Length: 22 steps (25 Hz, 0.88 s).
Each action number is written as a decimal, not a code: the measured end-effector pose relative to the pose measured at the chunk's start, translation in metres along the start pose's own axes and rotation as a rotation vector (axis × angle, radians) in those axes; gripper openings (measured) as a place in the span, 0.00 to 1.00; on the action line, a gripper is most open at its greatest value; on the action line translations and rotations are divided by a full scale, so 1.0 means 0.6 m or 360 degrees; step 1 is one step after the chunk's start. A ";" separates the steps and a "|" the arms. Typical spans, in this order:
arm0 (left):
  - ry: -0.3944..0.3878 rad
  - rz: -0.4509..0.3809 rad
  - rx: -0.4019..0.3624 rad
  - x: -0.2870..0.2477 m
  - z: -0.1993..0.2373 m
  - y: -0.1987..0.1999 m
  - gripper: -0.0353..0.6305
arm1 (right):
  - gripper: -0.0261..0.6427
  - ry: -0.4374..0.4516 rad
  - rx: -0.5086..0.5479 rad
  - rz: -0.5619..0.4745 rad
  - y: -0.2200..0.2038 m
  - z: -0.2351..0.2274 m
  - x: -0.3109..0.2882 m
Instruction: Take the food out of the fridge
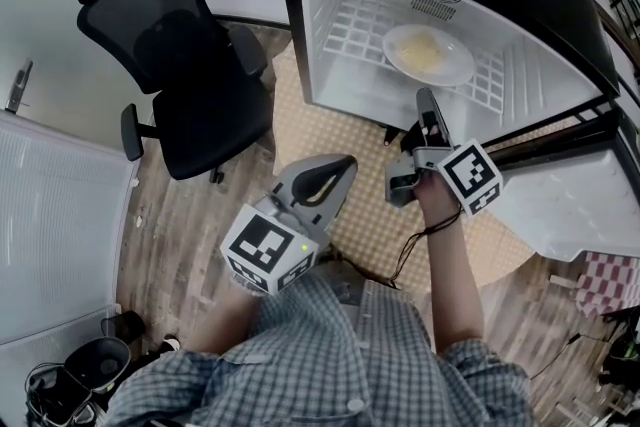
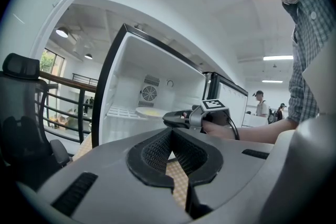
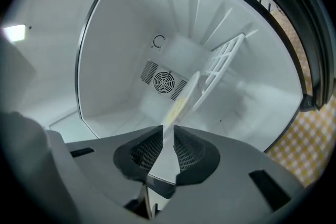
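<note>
A small fridge [image 1: 330,75] stands open in the head view. Inside it, a white plate [image 1: 430,55] with pale yellow food [image 1: 424,45] rests on the wire shelf [image 1: 350,25]. My right gripper [image 1: 425,99] points into the opening just in front of the plate, its jaws a narrow gap apart and empty. In the right gripper view, the plate [image 3: 185,97] shows edge-on, in line with that gripper [image 3: 167,131]. My left gripper [image 1: 345,162] hangs lower and further back, shut and empty. The left gripper view shows this gripper [image 2: 171,130], the plate [image 2: 149,111] and the right gripper [image 2: 176,118].
A black office chair [image 1: 190,65] stands left of the fridge. The fridge door [image 1: 580,200] is swung open at the right. A checkered mat [image 1: 320,130] covers the floor before the fridge. A red checked cloth [image 1: 610,280] lies far right.
</note>
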<state>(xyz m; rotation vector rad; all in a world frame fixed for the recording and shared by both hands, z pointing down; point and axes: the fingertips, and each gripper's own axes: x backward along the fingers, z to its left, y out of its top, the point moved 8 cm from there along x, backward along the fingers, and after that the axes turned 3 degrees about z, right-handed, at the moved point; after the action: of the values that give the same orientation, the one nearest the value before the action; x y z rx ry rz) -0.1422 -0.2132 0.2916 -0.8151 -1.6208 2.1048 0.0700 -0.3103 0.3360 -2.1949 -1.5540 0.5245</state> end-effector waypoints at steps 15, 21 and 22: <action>0.0025 -0.0003 0.0010 0.002 0.015 0.002 0.06 | 0.14 -0.0085 -0.0234 -0.0137 0.017 -0.012 -0.027; 0.0033 0.0029 0.0036 -0.008 0.022 0.001 0.06 | 0.12 -0.0073 -0.0240 -0.0151 0.019 -0.014 -0.028; 0.0032 0.0037 0.0052 -0.012 0.024 -0.001 0.06 | 0.12 -0.0067 -0.0253 -0.0151 0.018 -0.014 -0.027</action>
<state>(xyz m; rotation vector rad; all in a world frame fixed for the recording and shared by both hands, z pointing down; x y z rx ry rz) -0.1460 -0.2280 0.2962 -0.8461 -1.5702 2.1263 0.0778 -0.3300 0.3386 -2.2238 -1.7677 0.4338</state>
